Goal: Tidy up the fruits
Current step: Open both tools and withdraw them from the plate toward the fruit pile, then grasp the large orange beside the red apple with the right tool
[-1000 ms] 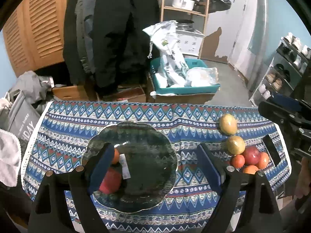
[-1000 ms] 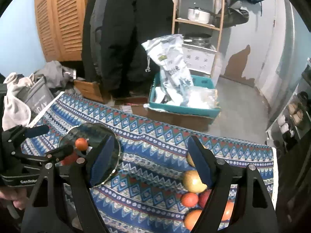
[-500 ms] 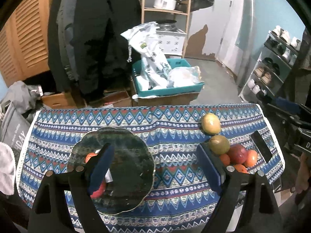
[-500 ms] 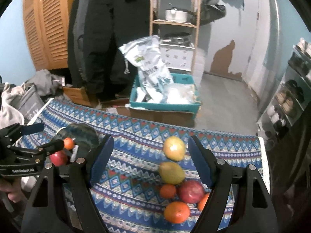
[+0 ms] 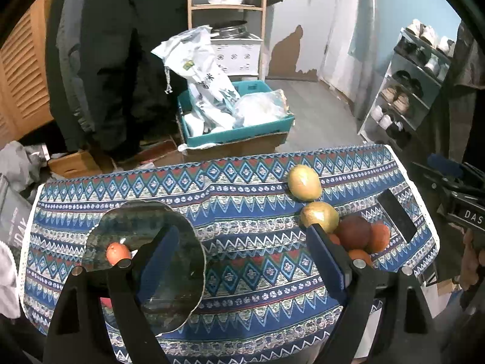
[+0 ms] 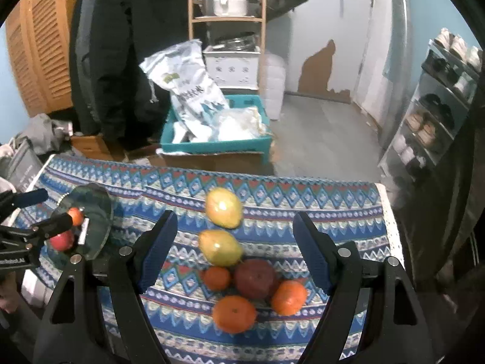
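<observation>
Beyond both sets of jaws, past the far edge of the surface [image 6: 333, 200] with its patterned cloth, a teal crate [image 6: 216, 145] of bags sits on the floor before a wooden shelf [image 6: 227, 18]; a shoe rack [image 6: 436, 115] stands off to the right.

The right gripper [image 6: 235, 250] hangs with its jaws wide apart, holding nothing. Between them lie two mangoes [image 6: 223, 207], one behind the other, then a dark red apple [image 6: 256, 277] and three oranges [image 6: 234, 314] bunched nearest the jaws, apparently touching one another. Nothing stands between the jaws and this fruit.

The left gripper [image 5: 239, 261] is likewise spread wide and empty. Its left jaw overlaps a glass plate [image 5: 142, 221] carrying a small orange fruit [image 5: 118, 253]; its right jaw hides part of the fruit cluster.
</observation>
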### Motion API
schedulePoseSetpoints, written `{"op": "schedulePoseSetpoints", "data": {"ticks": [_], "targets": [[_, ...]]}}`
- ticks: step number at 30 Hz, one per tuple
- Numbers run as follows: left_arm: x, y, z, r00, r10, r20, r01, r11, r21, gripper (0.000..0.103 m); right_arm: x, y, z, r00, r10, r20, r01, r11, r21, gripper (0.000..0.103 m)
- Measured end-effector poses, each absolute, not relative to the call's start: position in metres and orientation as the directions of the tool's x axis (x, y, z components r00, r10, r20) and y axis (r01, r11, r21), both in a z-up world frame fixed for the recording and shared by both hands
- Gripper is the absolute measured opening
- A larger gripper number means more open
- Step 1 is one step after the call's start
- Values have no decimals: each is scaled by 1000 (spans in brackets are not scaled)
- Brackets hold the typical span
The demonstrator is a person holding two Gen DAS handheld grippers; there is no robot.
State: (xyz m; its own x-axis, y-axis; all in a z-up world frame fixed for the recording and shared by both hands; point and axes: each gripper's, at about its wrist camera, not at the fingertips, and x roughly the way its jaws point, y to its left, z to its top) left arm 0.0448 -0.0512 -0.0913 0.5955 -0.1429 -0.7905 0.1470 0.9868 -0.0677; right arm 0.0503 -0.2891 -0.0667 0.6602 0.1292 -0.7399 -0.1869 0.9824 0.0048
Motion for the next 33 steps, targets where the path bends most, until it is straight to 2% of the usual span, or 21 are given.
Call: {"op": "schedulePoseSetpoints", "data": {"ticks": [15, 33], "targets": [[56, -90, -111, 543, -169, -823, 206, 976, -65, 87, 50, -341, -105, 603, 66, -795, -99, 995, 7, 79], [69, -134, -163, 445, -181, -877, 266, 962, -64, 87, 54, -382, -189, 407, 58, -912, -41, 998, 45, 79]]}}
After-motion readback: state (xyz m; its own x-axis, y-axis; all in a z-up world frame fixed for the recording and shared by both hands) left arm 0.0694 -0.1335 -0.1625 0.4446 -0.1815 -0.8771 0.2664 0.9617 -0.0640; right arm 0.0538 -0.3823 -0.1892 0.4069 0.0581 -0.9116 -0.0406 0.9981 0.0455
